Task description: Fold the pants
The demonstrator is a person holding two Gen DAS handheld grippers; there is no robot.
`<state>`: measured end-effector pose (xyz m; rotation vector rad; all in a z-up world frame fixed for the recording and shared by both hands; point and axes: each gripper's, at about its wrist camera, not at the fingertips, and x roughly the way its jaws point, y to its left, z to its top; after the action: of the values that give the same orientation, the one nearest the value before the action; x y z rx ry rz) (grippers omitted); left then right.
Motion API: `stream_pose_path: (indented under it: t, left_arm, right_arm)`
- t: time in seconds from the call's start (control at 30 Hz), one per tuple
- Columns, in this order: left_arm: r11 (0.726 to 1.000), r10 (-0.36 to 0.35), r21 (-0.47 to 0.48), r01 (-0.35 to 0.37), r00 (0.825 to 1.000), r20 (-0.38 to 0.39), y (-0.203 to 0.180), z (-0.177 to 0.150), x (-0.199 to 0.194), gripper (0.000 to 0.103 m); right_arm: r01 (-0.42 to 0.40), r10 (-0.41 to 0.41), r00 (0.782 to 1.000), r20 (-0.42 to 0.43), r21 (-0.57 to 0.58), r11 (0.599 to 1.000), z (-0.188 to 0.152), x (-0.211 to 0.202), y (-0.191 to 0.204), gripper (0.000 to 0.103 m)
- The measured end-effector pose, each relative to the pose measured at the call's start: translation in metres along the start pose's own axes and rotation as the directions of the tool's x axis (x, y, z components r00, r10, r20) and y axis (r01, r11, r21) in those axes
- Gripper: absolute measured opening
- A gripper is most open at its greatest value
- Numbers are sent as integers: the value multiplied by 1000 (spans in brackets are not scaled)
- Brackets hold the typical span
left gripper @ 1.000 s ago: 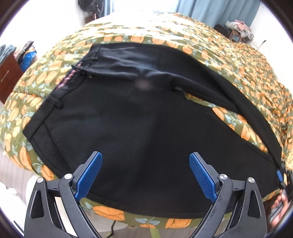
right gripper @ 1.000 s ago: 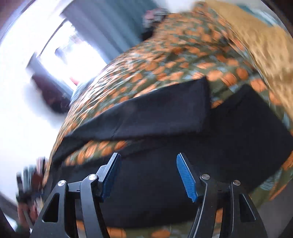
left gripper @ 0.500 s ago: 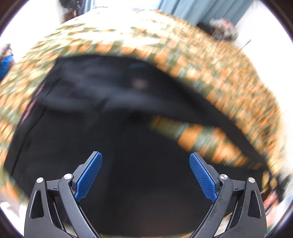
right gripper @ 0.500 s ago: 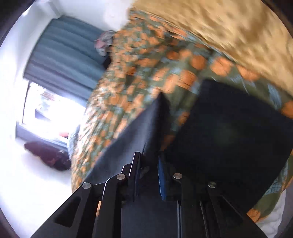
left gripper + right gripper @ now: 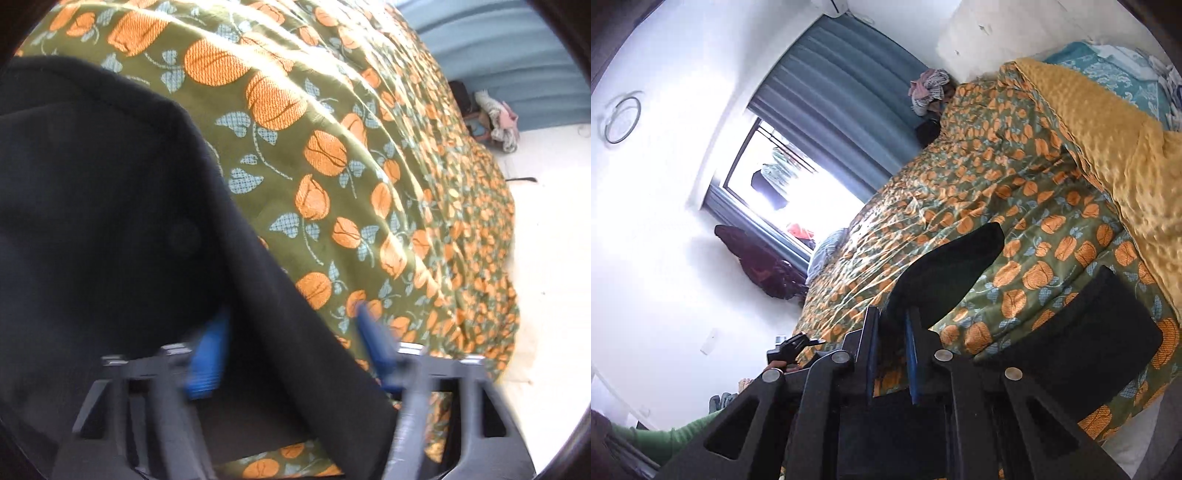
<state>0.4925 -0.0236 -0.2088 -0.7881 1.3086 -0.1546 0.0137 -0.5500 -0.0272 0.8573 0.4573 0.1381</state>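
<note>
The black pants [image 5: 110,206] lie on a green bedspread with orange pumpkins [image 5: 332,155]. In the left wrist view my left gripper [image 5: 291,350] stands close over the pants; a strip of black cloth runs between its blue pads [image 5: 208,350], which still stand apart and are blurred. In the right wrist view my right gripper [image 5: 891,332] is shut on one pant leg [image 5: 945,273] and holds its end lifted off the bed. The other leg [image 5: 1082,332] lies flat to the right.
A yellow blanket [image 5: 1108,129] covers the far right of the bed. A blue curtain [image 5: 842,88] and bright window stand beyond the bed. A heap of clothes [image 5: 927,88] sits by the curtain. A green-sleeved arm [image 5: 665,435] shows at lower left.
My left gripper has dropped close to the pants and its pads have come nearer together around the cloth. My right gripper, shut on the leg, has lifted it and tilted upward.
</note>
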Motion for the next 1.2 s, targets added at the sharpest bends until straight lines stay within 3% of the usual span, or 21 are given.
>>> stream_pose_path:
  t: [0.03, 0.1, 0.17, 0.27, 0.37, 0.4, 0.43, 0.5, 0.6, 0.7, 0.77, 0.9, 1.03, 1.2]
  left_arm:
    - [1000, -11, 1, 11, 1000, -6, 3, 0, -1, 9]
    - [1000, -14, 27, 13, 999, 42, 4, 3, -18, 7]
    - [996, -66, 67, 59, 993, 96, -3, -2, -52, 6]
    - [974, -168, 189, 125, 958, 231, -14, -34, -135, 7]
    - [949, -195, 307, 78, 907, 373, 5, -107, -215, 8]
    - [949, -183, 310, 61, 905, 383, 17, -128, -224, 9]
    - [953, -157, 302, 38, 912, 380, 32, -152, -226, 9]
    - [964, -47, 263, -41, 946, 322, 69, -196, -206, 10]
    - [970, 75, 211, -119, 976, 204, 112, -236, -157, 9]
    - [974, 94, 187, -128, 979, 179, 123, -250, -138, 9]
    - [971, 86, 203, -122, 981, 176, 117, -251, -137, 9]
    - [958, 84, 258, -126, 983, 165, 108, -256, -139, 9]
    - [951, 100, 279, -137, 985, 142, 107, -266, -133, 9]
    - [941, 114, 306, -147, 986, 122, 102, -271, -125, 9]
  right_arm:
    - [-14, 14, 1000, -3, -11, 1000, -2, -10, 5, 13]
    - [-22, 21, 1000, -15, -7, 1000, -1, -15, 3, 13]
    - [5, -5, 999, -33, -8, 1000, -2, -14, -6, 13]
    - [35, -34, 998, -43, 26, 999, 3, 0, -28, 13]
    - [1, 0, 1000, -17, 33, 999, 11, 8, -31, 13]
    - [-8, 8, 1000, -6, 27, 1000, 13, 9, -31, 13]
    - [-8, 8, 1000, -4, 24, 1000, 15, 11, -34, 13]
    - [23, -23, 999, -24, 31, 999, 15, 15, -46, 13]
    - [145, -137, 983, -125, 53, 988, 3, 24, -85, 13]
    - [298, -286, 925, -252, 8, 955, -16, 34, -123, 13]
    - [358, -351, 888, -296, -32, 933, -24, 36, -136, 13]
    - [398, -402, 867, -295, -78, 914, -21, 30, -142, 13]
    - [452, -486, 823, -294, -179, 874, -17, 26, -144, 13]
    - [504, -538, 793, -286, -191, 843, -18, 14, -155, 13]
